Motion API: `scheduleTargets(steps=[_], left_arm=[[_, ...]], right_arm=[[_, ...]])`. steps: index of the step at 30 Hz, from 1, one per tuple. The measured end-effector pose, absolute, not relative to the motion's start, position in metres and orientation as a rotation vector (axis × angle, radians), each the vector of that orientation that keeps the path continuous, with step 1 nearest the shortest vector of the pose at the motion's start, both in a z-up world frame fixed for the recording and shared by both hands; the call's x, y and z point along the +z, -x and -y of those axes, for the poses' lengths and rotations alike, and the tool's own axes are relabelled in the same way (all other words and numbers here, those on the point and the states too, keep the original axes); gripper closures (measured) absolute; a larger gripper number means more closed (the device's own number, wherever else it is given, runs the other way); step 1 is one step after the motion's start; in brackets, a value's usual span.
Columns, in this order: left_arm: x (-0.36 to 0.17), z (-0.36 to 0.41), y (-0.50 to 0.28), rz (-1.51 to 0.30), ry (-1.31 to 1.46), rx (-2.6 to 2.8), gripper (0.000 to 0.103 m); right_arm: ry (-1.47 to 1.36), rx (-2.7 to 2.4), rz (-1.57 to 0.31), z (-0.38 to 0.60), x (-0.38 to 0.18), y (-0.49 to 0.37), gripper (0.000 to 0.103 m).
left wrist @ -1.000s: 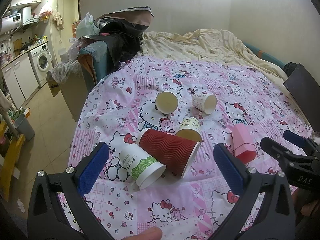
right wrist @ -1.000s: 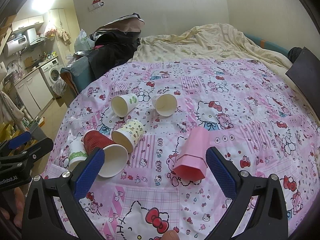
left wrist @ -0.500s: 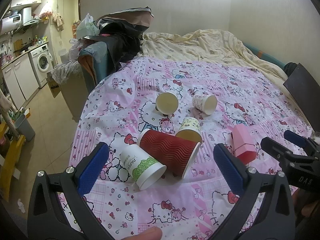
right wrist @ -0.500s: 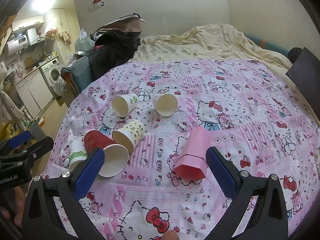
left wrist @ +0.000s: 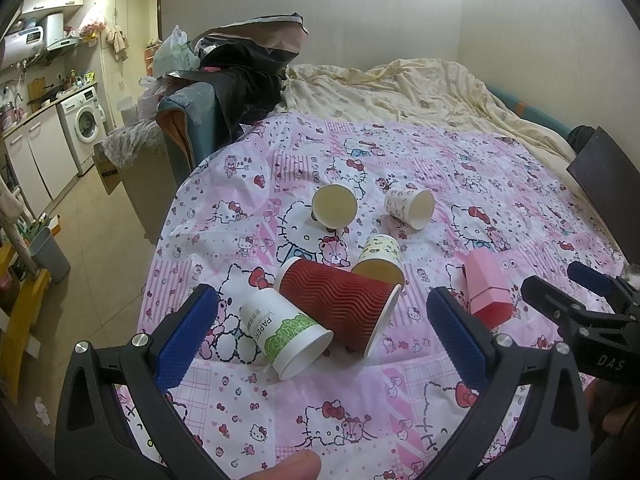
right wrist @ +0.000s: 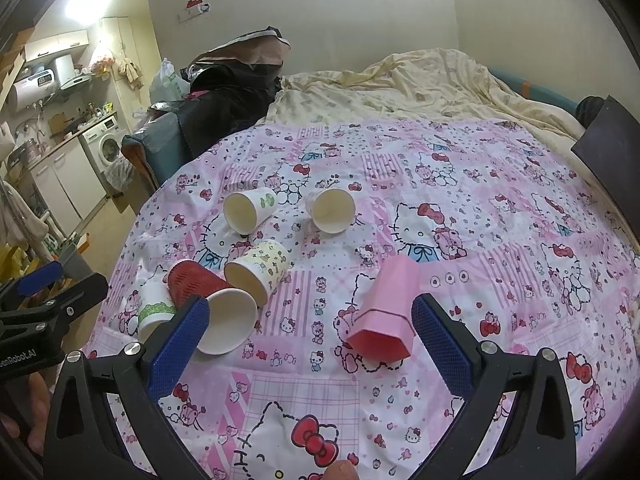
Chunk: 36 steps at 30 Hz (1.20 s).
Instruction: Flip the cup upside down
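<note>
Several paper cups lie on their sides on a pink Hello Kitty tablecloth (left wrist: pixel 360 408). A white cup with green print (left wrist: pixel 284 336) and a red ribbed cup (left wrist: pixel 340 300) lie just beyond my open, empty left gripper (left wrist: pixel 320 336). A yellowish patterned cup (left wrist: pixel 380 258), two white cups (left wrist: pixel 334 205) (left wrist: pixel 410 207) lie farther back. A pink faceted cup (right wrist: pixel 386 312) lies on its side between the open fingers of my empty right gripper (right wrist: pixel 308 340), nearer the right finger.
The table edge drops off at the left to a tiled floor (left wrist: pixel 92 248). A chair piled with bags (left wrist: pixel 224 92) stands behind the table, a rumpled bed (left wrist: pixel 420 92) at the back. A dark board (left wrist: pixel 608 176) is at the right edge.
</note>
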State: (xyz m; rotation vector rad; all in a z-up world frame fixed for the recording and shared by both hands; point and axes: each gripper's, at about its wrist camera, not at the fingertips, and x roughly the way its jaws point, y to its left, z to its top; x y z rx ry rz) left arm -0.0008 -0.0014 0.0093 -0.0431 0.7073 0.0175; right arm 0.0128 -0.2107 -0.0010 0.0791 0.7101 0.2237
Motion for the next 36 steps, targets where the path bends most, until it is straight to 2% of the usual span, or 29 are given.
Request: scheduleTargets(steps=[15, 23, 27, 28, 29, 31, 36], left_arm=[[0.003, -0.022, -0.011, -0.766, 0.093, 0.09, 0.0], [-0.024, -0.086, -0.052, -1.028, 0.227, 0.274, 0.0], [-0.057, -0.1, -0.07, -1.197, 0.411, 0.265, 0.0], [-0.065, -0.101, -0.074, -1.239, 0.464, 0.263, 0.003], [-0.074, -0.1, -0.076, -1.277, 0.523, 0.261, 0.011], [-0.086, -0.096, -0.08, -1.336, 0.598, 0.252, 0.019], [-0.106, -0.084, -0.087, -1.383, 0.695, 0.268, 0.02]], right_arm=[[-0.082, 0.226, -0.714, 0.21, -0.001, -0.013, 0.0], [-0.126, 0.23, -0.736, 0.216, 0.001, -0.018, 0.0], [-0.143, 0.218, -0.746, 0.222, 0.002, -0.02, 0.0], [-0.153, 0.217, -0.747, 0.225, 0.003, -0.02, 0.0], [-0.158, 0.216, -0.747, 0.227, 0.003, -0.02, 0.0], [-0.159, 0.208, -0.748, 0.23, 0.004, -0.02, 0.0], [-0.169, 0.19, -0.76, 0.239, 0.002, -0.02, 0.0]])
